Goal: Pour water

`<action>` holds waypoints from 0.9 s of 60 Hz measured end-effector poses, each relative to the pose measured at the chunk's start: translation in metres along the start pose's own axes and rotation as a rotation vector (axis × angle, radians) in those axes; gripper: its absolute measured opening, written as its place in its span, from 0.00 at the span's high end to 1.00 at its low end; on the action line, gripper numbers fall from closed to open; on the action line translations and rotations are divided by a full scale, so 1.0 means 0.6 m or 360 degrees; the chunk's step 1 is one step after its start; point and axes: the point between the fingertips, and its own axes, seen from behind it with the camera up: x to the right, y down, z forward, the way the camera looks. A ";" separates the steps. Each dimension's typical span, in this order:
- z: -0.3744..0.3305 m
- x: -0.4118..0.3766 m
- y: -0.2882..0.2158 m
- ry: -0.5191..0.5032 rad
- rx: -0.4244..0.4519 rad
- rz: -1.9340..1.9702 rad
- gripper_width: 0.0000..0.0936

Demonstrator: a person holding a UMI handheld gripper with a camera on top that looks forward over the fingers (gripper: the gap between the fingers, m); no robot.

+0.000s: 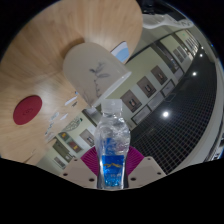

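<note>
A: We have the gripper clamped on the water bottle, both fingers pressing its blue-labelled lower body so it cannot slip.

B: We hold it lifted and the view is tilted, probably toward pouring. The label's writing we cannot read. Beyond, only a wall of framed pictures.
</note>
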 end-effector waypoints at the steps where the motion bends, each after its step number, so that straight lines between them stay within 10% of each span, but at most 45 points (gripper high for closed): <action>1: -0.002 0.002 0.000 0.0006 0.0000 -0.0017 0.69; 14: 0.014 0.003 0.011 0.0001 -0.0036 0.0220 0.68; 30: 0.002 -0.053 0.090 -0.0121 -0.0067 0.2583 0.65; 54: -0.020 -0.240 -0.080 -0.0601 -0.0045 0.3756 0.65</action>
